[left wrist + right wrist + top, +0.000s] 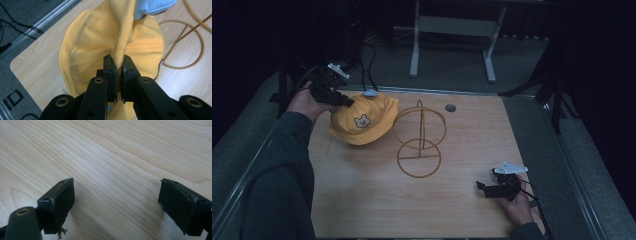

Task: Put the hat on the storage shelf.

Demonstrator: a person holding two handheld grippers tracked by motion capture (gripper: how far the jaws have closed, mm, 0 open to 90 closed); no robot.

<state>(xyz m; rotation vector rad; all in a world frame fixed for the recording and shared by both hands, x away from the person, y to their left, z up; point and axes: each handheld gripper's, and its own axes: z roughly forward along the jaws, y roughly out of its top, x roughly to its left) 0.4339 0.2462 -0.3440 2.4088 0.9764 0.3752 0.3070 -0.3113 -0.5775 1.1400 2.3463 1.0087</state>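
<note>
One little bear face sits on the yellow hat [362,120]; left gripper [119,68] pinches its cloth, right gripper [116,202] gapes wide, holding nothing.

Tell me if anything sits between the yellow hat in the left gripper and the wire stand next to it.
Nothing visible does. The left gripper is shut on a fold of the yellow hat, and the bare wooden table shows in the short gap to the wire stand. The right gripper rests open near the table's other corner, away from that gap.
</note>
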